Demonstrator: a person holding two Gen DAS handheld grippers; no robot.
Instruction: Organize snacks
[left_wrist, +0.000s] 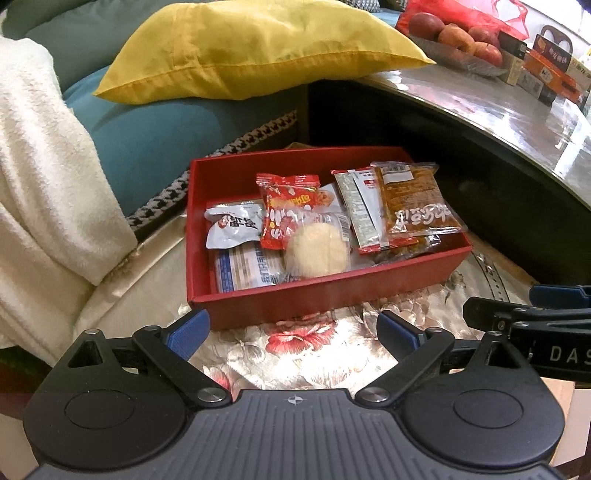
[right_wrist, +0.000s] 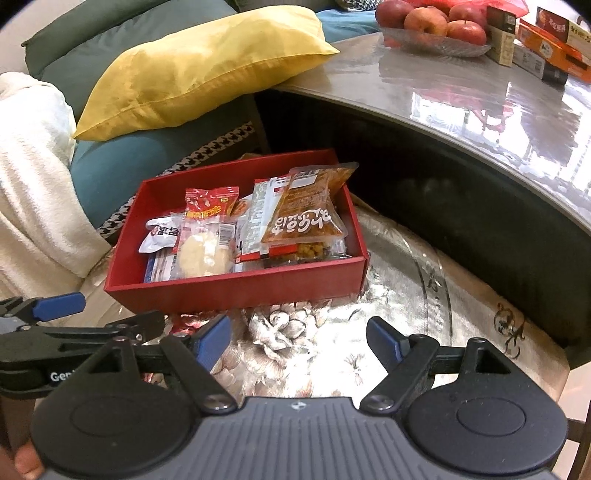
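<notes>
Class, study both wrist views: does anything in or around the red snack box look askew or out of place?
Yes. In the red box, the brown packet lies propped on other packets, its far end jutting above the box's rim. The remaining snacks overlap loosely rather than lying in rows. Nothing has spilled. Both claws, left and right, hang open and empty.

Open floral surface (left_wrist: 295, 354) in front of red box (left_wrist: 325, 295): free approach. Box top open but packed with snacks (left_wrist: 317, 221). Dark table edge (left_wrist: 480, 122) blocks right, yellow pillow (left_wrist: 258, 48) behind.
</notes>
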